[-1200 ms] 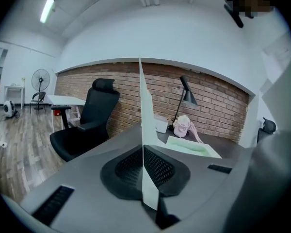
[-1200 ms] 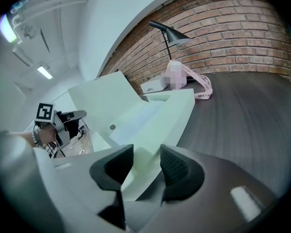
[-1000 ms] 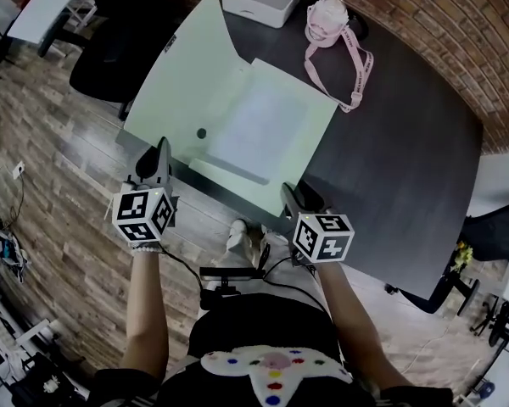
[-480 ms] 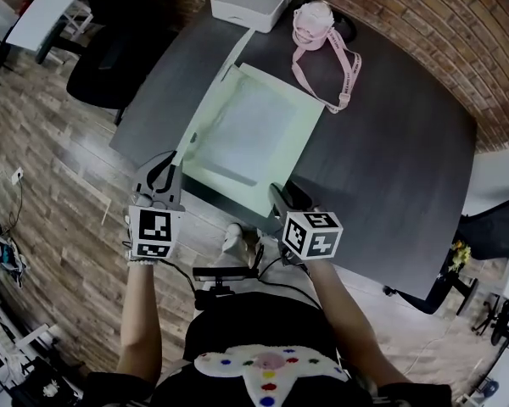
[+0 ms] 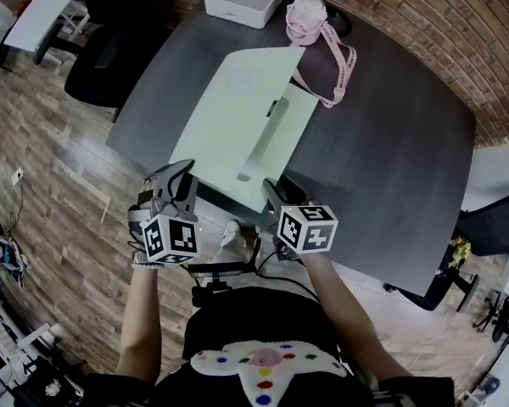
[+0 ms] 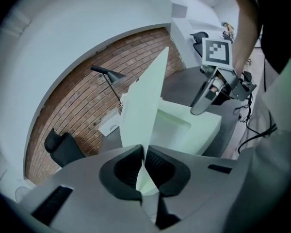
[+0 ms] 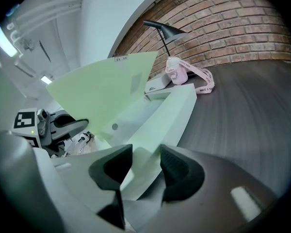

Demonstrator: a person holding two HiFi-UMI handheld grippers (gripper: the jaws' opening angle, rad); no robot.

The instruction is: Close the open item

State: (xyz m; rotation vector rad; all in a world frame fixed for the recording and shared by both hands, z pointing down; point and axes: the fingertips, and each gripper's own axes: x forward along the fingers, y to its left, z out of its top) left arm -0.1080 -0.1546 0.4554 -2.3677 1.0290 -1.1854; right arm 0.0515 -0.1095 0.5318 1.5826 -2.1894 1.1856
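green lid (image 5: 229,117) part-hides base (image 5: 293,127) | left tool (image 6: 143,152) clamps lid | right tool (image 7: 146,152) opening astride base

A red brick wall (image 5: 424,24) runs behind the dark grey table (image 5: 390,142) — a black desk lamp (image 7: 166,31) stands close against it. Wood-plank floor (image 5: 59,185) spreads to the left, with a black office chair (image 5: 110,49) and a white desk (image 5: 42,7) beyond.
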